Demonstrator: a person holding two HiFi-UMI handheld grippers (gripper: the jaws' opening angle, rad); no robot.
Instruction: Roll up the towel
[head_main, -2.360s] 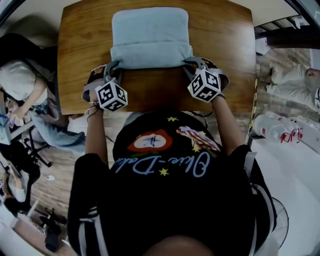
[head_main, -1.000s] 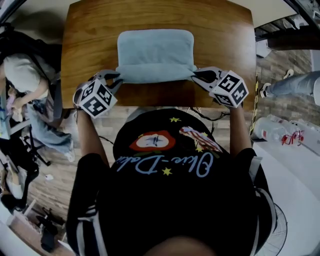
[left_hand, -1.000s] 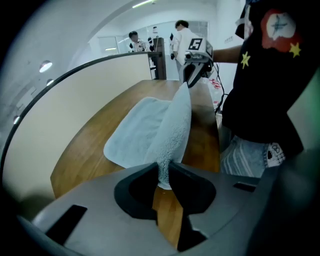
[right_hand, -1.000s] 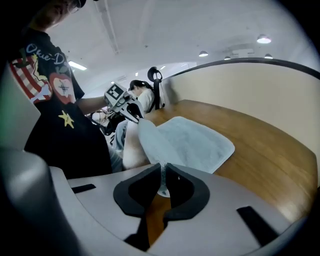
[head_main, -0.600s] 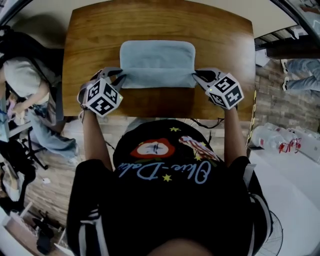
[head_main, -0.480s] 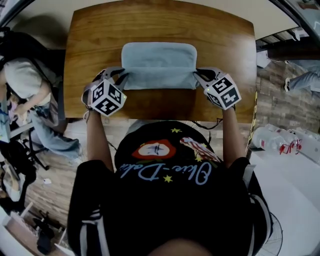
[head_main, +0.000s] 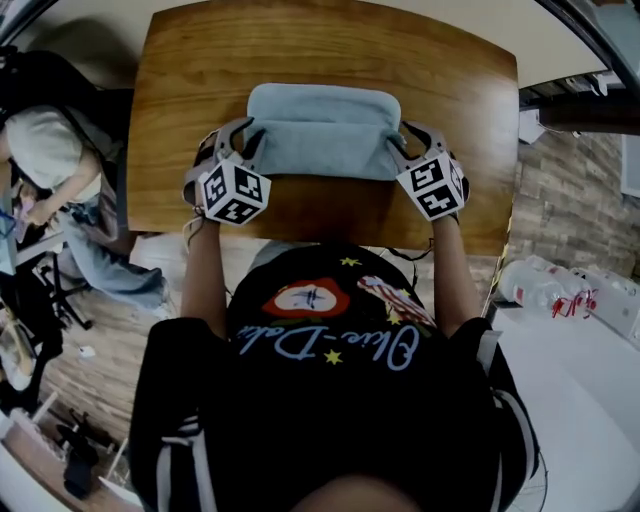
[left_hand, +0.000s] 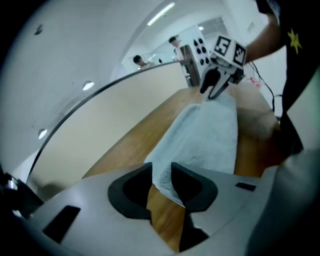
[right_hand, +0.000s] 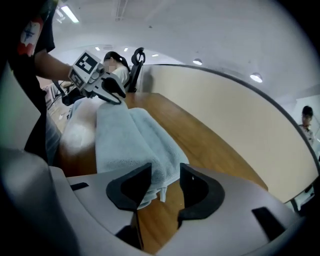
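my left gripper (left_hand: 161, 172) and right gripper (right_hand: 165, 175) just opened, jaws loose around each towel (head_main: 320, 130) end. its long axis spans them.

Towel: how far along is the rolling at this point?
Mostly done: the towel is gathered into a thick bundle across the table, though a strip at its far side seems not yet rolled. In hand: the left gripper and right gripper sit at its two ends. Their jaws have just been opening, with towel edges between them but unpinched. Left: probably regrip and roll the last strip.
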